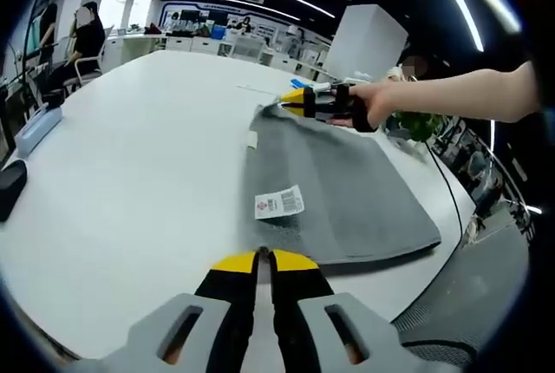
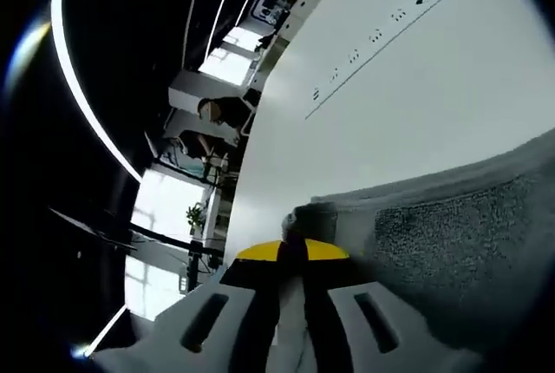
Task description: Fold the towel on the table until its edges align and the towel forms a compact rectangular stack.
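Left gripper point(image 1: 264, 260) and right gripper point(image 2: 292, 251) each pinch a corner of the flat grey towel point(image 1: 347, 191)

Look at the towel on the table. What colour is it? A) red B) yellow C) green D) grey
D: the towel lying flat on the white table is grey, with a small white tag on it; both grippers, the left gripper and the right gripper, pinch its edges with jaws closed.
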Action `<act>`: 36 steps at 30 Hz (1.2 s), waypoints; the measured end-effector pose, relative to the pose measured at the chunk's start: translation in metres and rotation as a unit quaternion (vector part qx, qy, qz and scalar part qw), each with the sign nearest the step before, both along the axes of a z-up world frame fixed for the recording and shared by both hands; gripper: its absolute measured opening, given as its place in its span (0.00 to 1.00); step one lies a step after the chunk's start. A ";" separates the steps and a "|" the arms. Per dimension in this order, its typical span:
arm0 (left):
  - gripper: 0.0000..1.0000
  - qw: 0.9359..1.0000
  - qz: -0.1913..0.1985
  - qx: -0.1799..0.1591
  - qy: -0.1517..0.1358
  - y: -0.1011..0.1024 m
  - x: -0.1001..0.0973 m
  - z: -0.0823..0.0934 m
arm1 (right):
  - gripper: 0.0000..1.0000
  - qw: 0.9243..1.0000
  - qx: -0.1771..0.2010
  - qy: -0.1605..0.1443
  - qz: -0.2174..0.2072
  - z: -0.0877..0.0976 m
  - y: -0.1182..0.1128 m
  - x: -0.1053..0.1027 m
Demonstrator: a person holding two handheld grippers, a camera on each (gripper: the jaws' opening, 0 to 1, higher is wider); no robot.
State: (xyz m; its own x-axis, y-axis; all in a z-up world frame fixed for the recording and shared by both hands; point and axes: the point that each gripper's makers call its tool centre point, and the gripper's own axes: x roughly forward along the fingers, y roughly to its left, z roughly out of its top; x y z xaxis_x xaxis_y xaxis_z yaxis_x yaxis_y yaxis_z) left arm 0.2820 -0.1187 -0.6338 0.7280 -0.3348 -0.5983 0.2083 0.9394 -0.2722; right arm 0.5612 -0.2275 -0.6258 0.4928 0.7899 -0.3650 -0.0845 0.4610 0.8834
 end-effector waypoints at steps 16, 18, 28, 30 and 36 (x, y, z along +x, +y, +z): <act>0.07 0.997 -0.042 -0.011 -0.056 -0.022 0.005 0.046 | 0.10 0.998 -0.014 -0.042 -0.046 0.033 -0.096 -0.025; 0.07 0.995 -0.074 0.006 -0.061 -0.029 0.008 0.054 | 0.06 0.998 -0.007 -0.046 -0.053 0.043 -0.110 -0.037; 0.01 0.976 -0.188 0.026 -0.110 -0.090 0.010 0.115 | 0.04 0.994 -0.011 -0.061 -0.085 0.067 -0.177 -0.082; 0.01 0.970 -0.210 0.041 -0.117 -0.105 0.008 0.121 | 0.03 0.995 -0.019 -0.061 -0.082 0.067 -0.186 -0.086; 0.00 0.962 -0.242 0.005 -0.129 -0.152 -0.001 0.143 | 0.04 0.991 0.013 -0.071 -0.110 0.092 -0.211 -0.087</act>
